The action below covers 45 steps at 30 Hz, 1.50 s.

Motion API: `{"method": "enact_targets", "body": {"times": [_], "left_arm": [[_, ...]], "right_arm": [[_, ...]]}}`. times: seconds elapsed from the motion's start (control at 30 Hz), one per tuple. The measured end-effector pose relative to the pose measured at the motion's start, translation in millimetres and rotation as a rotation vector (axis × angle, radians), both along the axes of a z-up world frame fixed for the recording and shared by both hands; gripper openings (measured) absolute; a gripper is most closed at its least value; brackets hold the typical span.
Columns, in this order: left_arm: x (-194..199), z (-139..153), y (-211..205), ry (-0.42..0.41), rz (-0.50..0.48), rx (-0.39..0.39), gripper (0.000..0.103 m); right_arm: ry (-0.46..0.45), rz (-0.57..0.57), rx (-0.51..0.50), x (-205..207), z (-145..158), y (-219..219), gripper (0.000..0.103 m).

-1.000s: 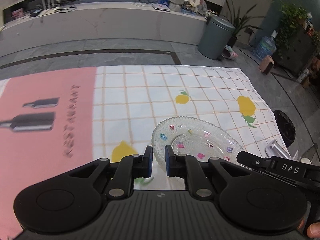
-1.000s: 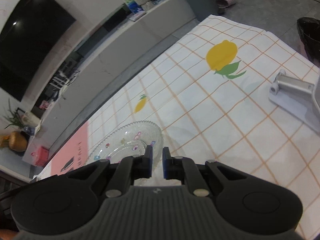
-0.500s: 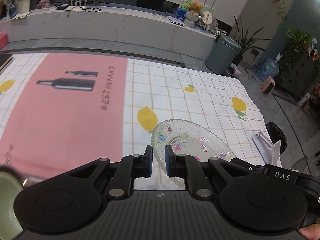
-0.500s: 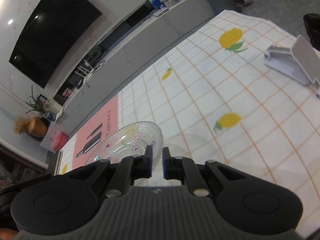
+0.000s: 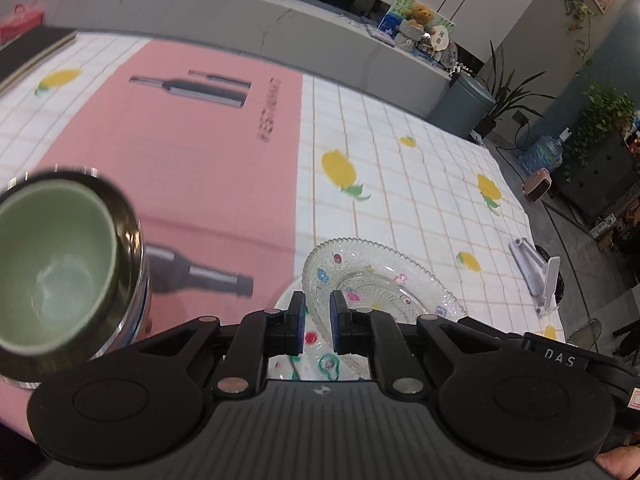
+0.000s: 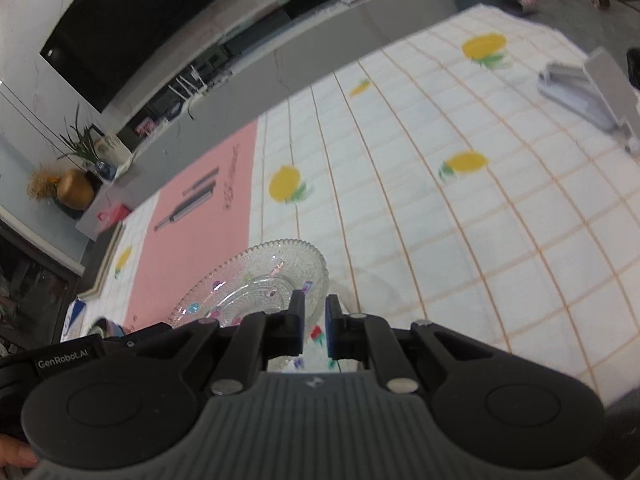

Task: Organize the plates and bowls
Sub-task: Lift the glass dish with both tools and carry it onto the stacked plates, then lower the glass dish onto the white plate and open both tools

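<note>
Only my left wrist view shows the green bowl (image 5: 52, 264), empty, nested in a steel bowl (image 5: 132, 248) at the left over the pink mat (image 5: 200, 168). My left tongs (image 5: 317, 322) pinch the glass plate (image 5: 380, 280) by its near rim, above the tabletop (image 5: 420, 184). My right wrist view alone shows the television (image 6: 132, 28); my right tongs (image 6: 314, 326) clamp the plate's opposite rim. The plate carries nothing.

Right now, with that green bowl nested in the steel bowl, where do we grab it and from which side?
Pinch the green bowl by its thin rim, on the arc standing clear above the steel bowl, coming down from above. Its outer wall is sunk inside the steel one, so only the upward-facing rim looks reachable.
</note>
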<state>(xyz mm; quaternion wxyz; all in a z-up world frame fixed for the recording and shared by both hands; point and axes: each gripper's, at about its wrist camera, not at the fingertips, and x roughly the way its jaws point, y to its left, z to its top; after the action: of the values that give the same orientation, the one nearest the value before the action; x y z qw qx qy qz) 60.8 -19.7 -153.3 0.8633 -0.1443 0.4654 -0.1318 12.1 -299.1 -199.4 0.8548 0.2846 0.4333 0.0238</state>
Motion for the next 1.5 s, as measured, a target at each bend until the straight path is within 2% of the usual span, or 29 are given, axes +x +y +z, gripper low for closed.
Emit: {"method": "enact_targets", "body": {"times": [0.2,0.83,1.27,1.5], "left_arm": [[-7,-14,3,0.005,0.002,0.004,0.013],[-15,-30,3,0.030,-0.024,0.059,0.013],[-15,-33,-1,0.037,-0.047,0.101,0.013],[-15,-32,-1,0.036,-0.059,0.105,0.013]], "right_arm": [[0.007,0.024,-0.052,0,-6,7,0.008],[0.036,0.101,-0.198,6,-17,27,0.008],[0.043,0.119,-0.237,4,-20,32,0.008],[0.047,0.118,-0.223,5,-20,30,0.010]]}}
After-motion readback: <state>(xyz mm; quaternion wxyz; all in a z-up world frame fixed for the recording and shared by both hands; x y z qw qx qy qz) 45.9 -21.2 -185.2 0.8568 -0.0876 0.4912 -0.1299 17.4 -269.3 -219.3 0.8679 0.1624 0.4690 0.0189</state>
